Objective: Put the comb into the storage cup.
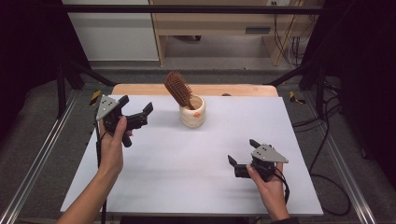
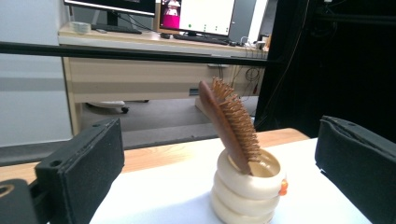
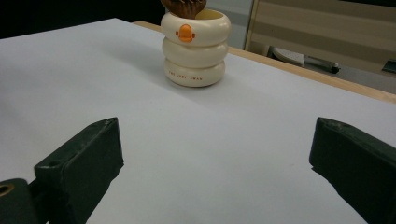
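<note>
Right gripper (image 1: 242, 156) rests low on the white table (image 1: 187, 158), jaws apart, empty. Left gripper (image 1: 138, 109), jaws apart, faces the cream cup (image 1: 192, 116) holding a tilted wooden hairbrush (image 1: 177, 88).

High view: fixed above near table edge, facing forward and down, whole white table (image 1: 187, 158) in frame. Left gripper view: low, close, facing cream cup (image 2: 247, 191) with hairbrush (image 2: 231, 123), desk behind. Right gripper view: low, farther back, facing same cup. Cup common to all three.
</note>
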The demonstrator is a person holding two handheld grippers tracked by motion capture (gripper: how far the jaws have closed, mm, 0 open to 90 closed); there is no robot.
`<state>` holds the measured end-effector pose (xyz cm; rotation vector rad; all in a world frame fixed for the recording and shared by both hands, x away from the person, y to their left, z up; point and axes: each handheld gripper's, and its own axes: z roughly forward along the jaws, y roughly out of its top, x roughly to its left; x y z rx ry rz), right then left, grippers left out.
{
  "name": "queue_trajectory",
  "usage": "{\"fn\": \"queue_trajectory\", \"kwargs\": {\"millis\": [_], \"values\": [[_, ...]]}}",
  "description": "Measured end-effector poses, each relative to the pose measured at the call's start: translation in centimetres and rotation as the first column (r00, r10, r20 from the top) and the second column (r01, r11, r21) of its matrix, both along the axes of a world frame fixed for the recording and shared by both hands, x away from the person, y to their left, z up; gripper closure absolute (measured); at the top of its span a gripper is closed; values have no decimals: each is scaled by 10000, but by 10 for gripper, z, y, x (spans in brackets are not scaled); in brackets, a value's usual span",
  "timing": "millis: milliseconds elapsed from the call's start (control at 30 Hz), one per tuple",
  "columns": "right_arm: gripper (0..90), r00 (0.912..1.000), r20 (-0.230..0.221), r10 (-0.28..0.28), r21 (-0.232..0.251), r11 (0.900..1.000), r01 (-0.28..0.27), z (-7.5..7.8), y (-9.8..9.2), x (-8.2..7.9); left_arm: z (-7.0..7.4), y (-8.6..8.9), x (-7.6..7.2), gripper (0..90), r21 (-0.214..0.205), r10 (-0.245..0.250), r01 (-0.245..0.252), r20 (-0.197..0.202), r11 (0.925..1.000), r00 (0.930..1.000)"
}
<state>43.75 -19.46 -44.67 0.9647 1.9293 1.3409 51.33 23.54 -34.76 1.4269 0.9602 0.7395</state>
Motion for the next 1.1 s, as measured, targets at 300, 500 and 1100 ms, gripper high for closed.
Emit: {"fn": "queue_trajectory", "kwargs": {"millis": [300,500,1100], "values": [[32,9999,65,-91,-82,9999,92,0,-1,0,-4,16,-14,12,315,97,-102,134,9995,9999],[33,10000,67,-47,-164,9999,48,0,-1,-2,1,28,-21,12,426,179,-190,262,9989,9995],[45,9992,398,-28,64,10000,25,4,-13,-8,4,67,-55,9,463,71,-97,563,9989,9984]]}}
